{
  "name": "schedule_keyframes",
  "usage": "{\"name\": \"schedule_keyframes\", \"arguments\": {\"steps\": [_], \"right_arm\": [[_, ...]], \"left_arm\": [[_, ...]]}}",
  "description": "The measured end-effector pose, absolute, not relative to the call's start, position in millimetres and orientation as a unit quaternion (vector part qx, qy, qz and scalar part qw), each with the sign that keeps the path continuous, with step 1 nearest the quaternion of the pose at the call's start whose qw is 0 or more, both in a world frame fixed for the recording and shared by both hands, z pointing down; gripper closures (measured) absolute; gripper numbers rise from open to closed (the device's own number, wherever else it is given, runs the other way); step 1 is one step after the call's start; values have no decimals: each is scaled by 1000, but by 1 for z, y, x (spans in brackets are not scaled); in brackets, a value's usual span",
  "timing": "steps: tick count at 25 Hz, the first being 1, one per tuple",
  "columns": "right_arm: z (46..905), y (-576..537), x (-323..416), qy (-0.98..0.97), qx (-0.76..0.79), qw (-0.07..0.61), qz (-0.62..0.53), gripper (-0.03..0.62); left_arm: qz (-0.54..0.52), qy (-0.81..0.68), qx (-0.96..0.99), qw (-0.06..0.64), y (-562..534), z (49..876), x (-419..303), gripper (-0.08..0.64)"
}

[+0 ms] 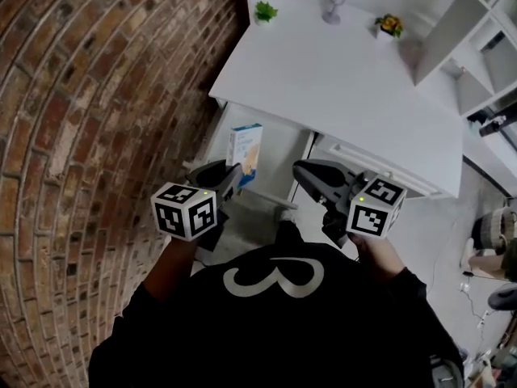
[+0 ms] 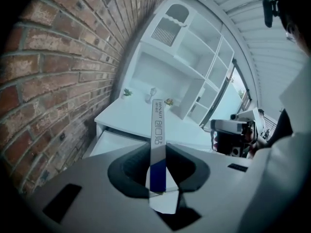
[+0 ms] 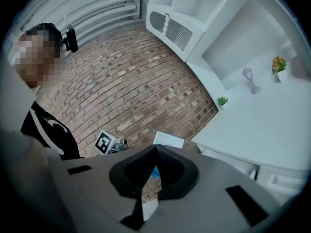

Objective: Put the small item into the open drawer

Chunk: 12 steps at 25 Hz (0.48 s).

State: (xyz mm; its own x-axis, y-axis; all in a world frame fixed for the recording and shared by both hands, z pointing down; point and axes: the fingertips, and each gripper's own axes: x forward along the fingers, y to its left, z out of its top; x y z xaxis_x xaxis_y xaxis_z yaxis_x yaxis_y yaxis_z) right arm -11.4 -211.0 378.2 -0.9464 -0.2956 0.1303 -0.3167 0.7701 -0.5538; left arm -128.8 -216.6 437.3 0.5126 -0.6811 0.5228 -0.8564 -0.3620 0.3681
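- White-and-blue cardboard: the small item is a slim box (image 2: 157,130). Your left gripper (image 2: 158,149) is clamped on its near end, one jaw pressing each broad face.
- The box is off every surface, carried in the air in front of the desk (image 1: 339,79). It is not yet in the drawer (image 2: 116,144).
- Long axis: the box runs straight out along the left gripper's jaws, with its free end pointing at the desk. In the left gripper view only its thin edge faces you.
- Governing relation: in the left gripper view the open drawer lies ahead of the left gripper, below the desk top and slightly left of the box's line, next to the brick wall (image 2: 53,72).
- In the head view the box (image 1: 245,153) overlaps the pale panel under the desk edge. How high it sits above the drawer cannot be told from that view.
- Your right gripper (image 3: 156,147) has its jaws together with nothing between them. It hangs beside the left gripper, further from the wall.
- Judgement: the left hand is nearer the drawer and already carries the box, so expect to lower the box's free end and steer slightly left to clear the drawer's front edge.
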Motion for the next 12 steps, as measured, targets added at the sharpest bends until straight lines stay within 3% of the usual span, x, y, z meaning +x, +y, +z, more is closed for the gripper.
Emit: {"name": "schedule_keyframes", "arguments": {"steps": [12], "right_arm": [[391, -250, -14, -938, 161, 29, 306, 581]], "left_arm": [[211, -462, 795, 331, -257, 490, -130, 466]]}}
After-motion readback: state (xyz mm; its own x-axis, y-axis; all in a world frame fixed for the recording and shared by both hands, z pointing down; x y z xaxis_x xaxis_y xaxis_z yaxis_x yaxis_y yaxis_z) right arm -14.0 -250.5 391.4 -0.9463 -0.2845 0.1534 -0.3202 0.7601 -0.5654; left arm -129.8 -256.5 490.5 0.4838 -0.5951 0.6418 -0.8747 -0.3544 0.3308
